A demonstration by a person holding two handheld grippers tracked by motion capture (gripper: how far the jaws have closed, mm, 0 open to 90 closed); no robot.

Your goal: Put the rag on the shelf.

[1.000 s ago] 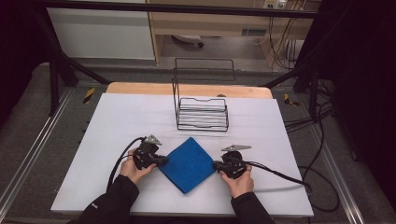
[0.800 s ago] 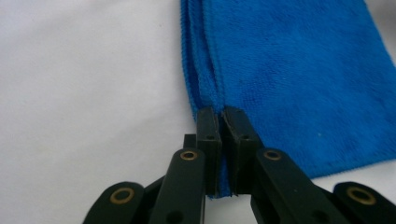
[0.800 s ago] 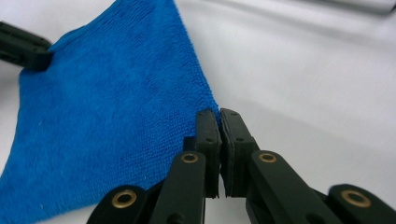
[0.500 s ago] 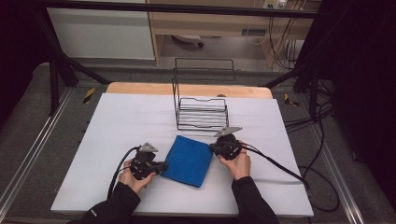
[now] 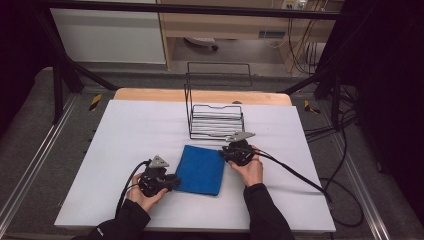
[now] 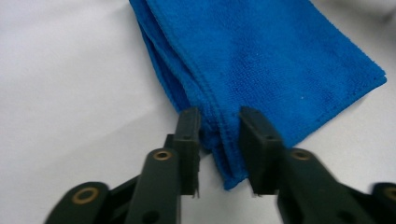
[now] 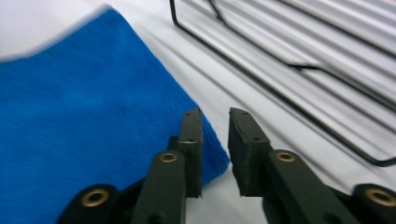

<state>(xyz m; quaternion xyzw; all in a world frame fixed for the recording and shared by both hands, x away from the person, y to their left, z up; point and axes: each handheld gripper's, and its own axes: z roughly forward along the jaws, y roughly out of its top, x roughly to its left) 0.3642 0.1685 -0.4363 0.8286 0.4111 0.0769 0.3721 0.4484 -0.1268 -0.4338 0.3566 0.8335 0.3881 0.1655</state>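
White table surface [image 5: 125, 135] carries one folded blue cloth [image 5: 200, 170], lying flat near the front edge. Left gripper [image 6: 218, 140] straddles a cloth corner, jaws parted, not clamped. Right gripper [image 7: 215, 140] is released, jaws parted at the opposite corner without gripping. One wire rack [image 5: 216, 117] stands just behind.

Risk: closing now may catch a single layer, unfolding the stack; the right gripper may snag the rack.
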